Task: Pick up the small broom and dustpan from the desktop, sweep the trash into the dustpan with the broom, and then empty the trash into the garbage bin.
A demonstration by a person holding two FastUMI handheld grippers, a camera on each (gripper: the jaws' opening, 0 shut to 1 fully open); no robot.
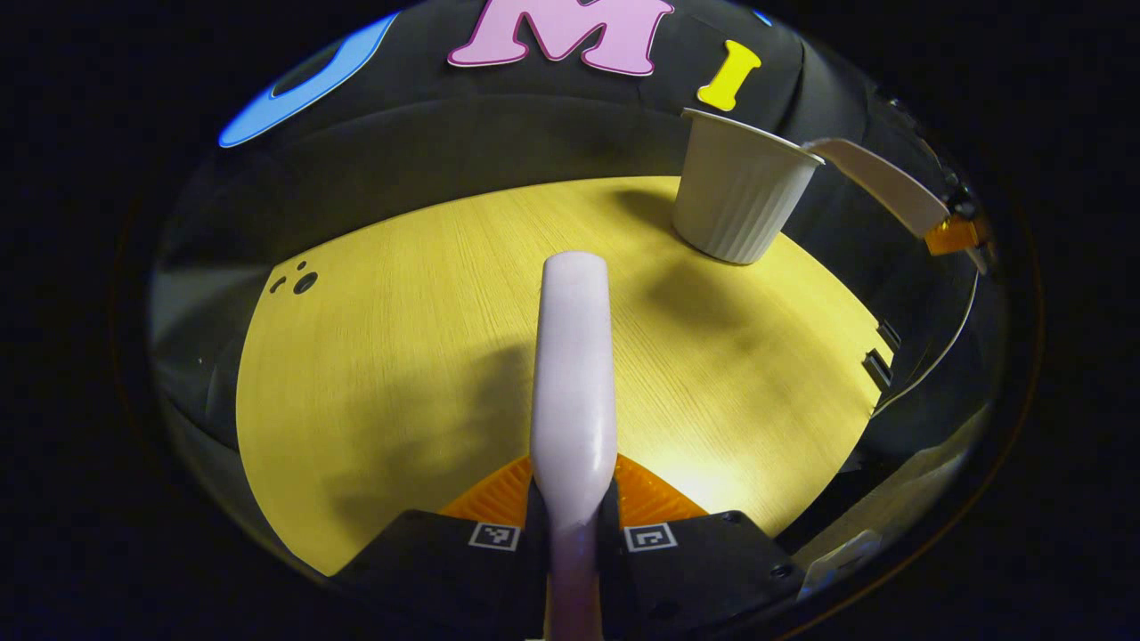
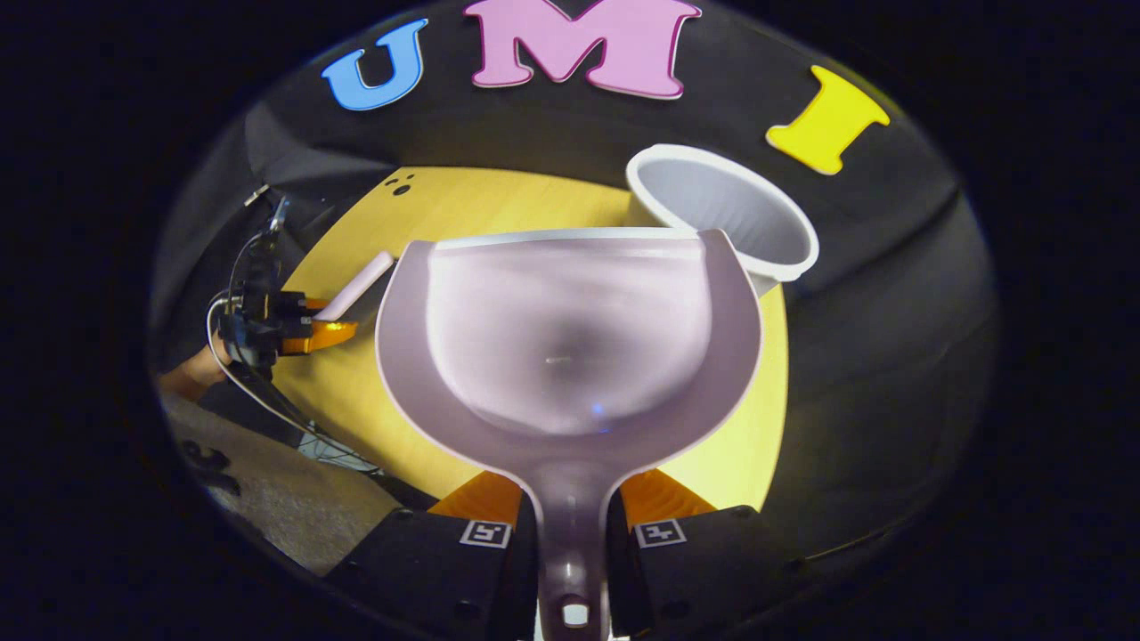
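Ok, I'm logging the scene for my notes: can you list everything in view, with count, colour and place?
Broom handle: one, pale pink, clamped in the left gripper, sticking out over the desk.
Dustpan: one, pale pink, its handle clamped in the right gripper, raised near the bin.
Garbage bin: one, white, ribbed, at the desk's far edge.
Desk: one, yellow wood grain.
Cables: dark and white, trailing from the left gripper.
Left gripper: shut on the broom handle.
Right gripper: shut on the dustpan handle.
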